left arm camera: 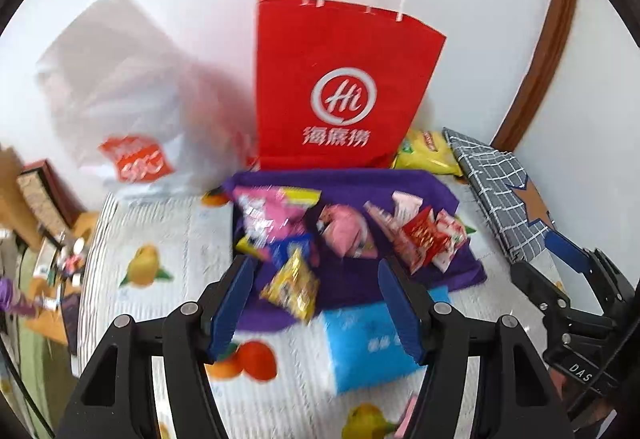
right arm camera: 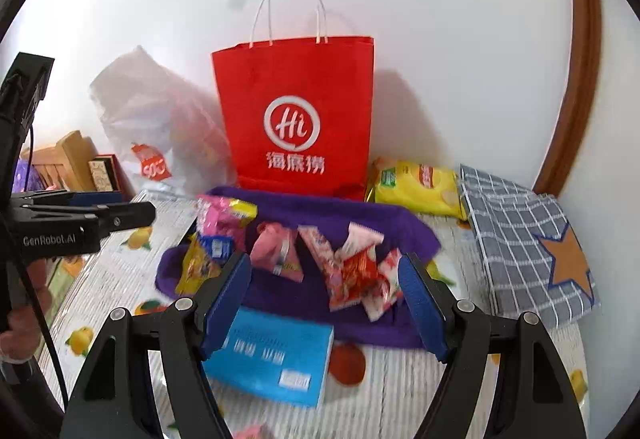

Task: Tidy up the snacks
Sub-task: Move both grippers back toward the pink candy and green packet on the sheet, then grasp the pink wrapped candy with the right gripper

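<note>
1. The red paper bag (right arm camera: 294, 115), the landmark here, stands upright against the white wall (right arm camera: 440, 39), its mouth open under thin white twine handles
2. A purple cloth (right arm camera: 304, 299) lies rumpled directly in front of the bag, and the snacks sit piled on it: a pink packet (right arm camera: 278, 251), red-and-white wrappers (right arm camera: 362, 275), and a yellow crinkly packet (right arm camera: 196, 269) at the cloth's left edge
3. A yellow chip bag (right arm camera: 418, 185) lies just right of the red bag's base; further right lies a flat grey checked bag (right arm camera: 520, 239) with an orange star
4. A blue tissue pack (right arm camera: 272, 355) rests in front of the cloth, touching its near edge
5. A translucent plastic bag (right arm camera: 156, 119) slumps left of the red bag
6. The fruit-print quilted cover (left arm camera: 160, 239) shows bare room left of the cloth
7. The left gripper (left arm camera: 316, 303) hangs above the cloth's near edge, jaws apart, nothing between them
8. The right gripper (right arm camera: 326, 303) hangs likewise, its jaws spread wide and empty
</note>
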`<state>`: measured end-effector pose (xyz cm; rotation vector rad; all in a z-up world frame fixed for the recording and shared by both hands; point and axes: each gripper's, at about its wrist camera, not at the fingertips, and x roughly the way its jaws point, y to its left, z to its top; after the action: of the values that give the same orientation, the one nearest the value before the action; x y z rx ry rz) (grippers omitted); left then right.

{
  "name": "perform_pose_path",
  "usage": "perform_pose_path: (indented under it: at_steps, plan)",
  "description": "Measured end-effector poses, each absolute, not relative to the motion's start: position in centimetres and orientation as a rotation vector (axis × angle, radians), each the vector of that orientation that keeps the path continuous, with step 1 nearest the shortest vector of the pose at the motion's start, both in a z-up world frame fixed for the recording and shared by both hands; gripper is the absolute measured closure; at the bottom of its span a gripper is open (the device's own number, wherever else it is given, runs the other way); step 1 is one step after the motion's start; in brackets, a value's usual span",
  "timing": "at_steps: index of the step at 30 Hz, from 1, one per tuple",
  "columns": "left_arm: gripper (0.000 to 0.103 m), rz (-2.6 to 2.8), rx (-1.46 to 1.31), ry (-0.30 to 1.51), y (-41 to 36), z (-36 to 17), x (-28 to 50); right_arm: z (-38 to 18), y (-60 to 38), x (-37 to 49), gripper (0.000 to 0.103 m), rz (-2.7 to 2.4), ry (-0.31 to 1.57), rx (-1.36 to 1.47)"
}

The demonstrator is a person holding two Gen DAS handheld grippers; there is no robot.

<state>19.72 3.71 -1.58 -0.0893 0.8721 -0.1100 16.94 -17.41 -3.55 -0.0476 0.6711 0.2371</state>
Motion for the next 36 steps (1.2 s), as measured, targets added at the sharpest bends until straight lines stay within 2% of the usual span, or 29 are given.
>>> perform_pose_path:
  at_steps: [11, 16, 24, 29, 36]
  plan:
    - [0.038, -0.052, -0.169, 0.913, 7.4, -5.0, 12.3, -10.2, -16.1, 10.1, 0.029, 0.337, 0.824, -0.067]
    - [0.038, -0.056, -0.182, 0.923, 8.1, -6.3, 9.9, -13.5, -15.6, 8.7, 0.046, 0.418, 0.932, -0.061]
    - [0.038, -0.082, -0.188, 0.954, 8.0, -7.9, 8.7, -16.0, -15.7, 8.7, 0.057, 0.483, 1.028, -0.088]
    - [0.038, -0.093, -0.186, 0.970, 7.5, -8.6, 9.3, -17.6, -15.0, 9.6, 0.057, 0.546, 1.108, -0.129]
    - [0.038, -0.109, -0.177, 1.004, 6.6, -9.7, 9.9, -19.4, -13.6, 10.0, 0.057, 0.544, 1.123, -0.250]
